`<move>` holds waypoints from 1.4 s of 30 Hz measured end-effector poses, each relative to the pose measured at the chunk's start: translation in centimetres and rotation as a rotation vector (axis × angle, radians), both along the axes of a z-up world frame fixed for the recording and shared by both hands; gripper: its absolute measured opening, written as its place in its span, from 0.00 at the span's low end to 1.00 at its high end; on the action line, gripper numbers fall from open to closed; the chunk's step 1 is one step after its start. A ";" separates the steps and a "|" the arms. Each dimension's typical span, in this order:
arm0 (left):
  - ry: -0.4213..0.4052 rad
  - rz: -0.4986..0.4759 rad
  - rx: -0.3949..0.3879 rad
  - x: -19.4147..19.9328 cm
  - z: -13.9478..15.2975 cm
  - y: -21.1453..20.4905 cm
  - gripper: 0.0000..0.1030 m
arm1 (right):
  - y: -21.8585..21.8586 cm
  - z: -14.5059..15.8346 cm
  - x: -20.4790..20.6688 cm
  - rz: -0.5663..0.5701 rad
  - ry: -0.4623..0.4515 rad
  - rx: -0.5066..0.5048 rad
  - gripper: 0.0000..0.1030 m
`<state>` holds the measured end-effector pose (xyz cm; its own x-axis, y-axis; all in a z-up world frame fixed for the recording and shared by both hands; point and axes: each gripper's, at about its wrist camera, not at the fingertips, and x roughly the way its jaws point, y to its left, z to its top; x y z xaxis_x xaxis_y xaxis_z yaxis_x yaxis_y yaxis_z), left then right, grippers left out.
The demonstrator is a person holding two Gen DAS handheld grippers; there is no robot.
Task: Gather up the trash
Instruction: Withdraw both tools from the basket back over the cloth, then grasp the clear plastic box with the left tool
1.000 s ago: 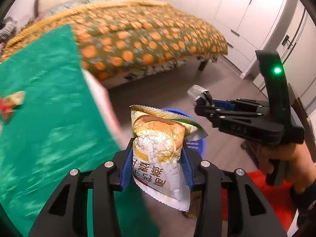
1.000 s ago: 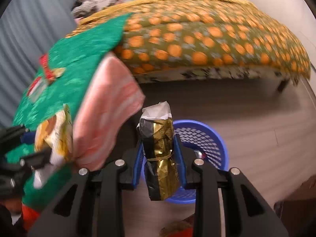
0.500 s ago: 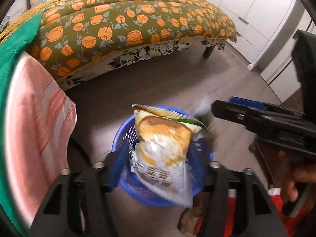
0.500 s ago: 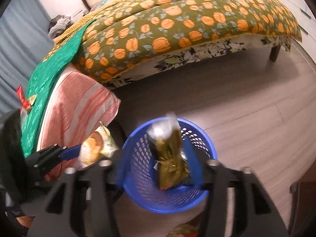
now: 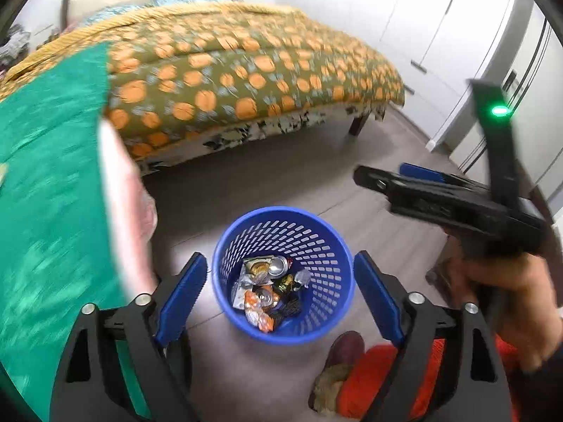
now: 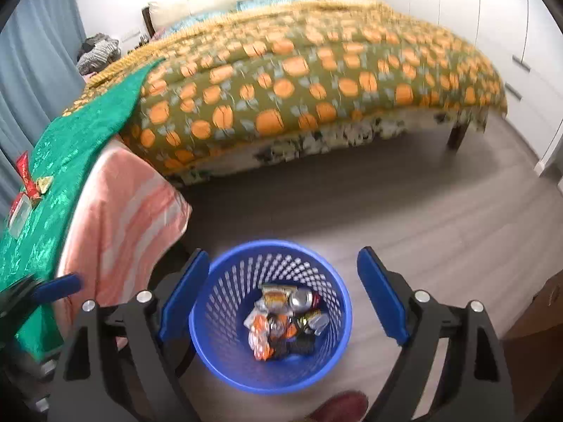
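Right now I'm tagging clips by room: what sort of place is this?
Most likely a bedroom: a bed under an orange-patterned cover, white wardrobe doors, and a blue waste basket on the wood floor.

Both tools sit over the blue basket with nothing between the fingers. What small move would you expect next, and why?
Probably swing the left tool back toward the green cloth, where red wrappers lie uncollected. Both tools' jaws are opening with nothing between them, the right tool too, and the blue basket already holds wrappers and cans.
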<state>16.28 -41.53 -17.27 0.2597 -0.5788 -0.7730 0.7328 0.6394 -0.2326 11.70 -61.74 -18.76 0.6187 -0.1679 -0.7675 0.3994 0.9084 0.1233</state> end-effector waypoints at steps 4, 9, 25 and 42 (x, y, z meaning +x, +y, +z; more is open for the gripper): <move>-0.018 0.028 -0.020 -2.1 1.9 6.6 0.86 | 3.8 1.8 0.1 0.049 -0.074 -0.079 0.84; -0.077 0.094 0.019 -3.5 2.7 15.2 0.86 | 11.0 3.7 1.0 0.172 -0.124 -0.165 0.84; -0.145 0.350 0.114 2.7 2.3 37.5 0.89 | 36.9 1.3 8.6 0.682 -0.004 -0.151 0.84; -0.164 0.219 0.190 22.3 2.1 33.2 0.95 | 38.6 -1.0 10.5 0.688 0.052 -0.091 0.87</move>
<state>38.61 -8.38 -15.17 0.4919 -0.3447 -0.7995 0.5906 0.8068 0.0155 22.24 -23.16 -19.75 0.5706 0.1845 -0.8002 -0.2679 0.9629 0.0309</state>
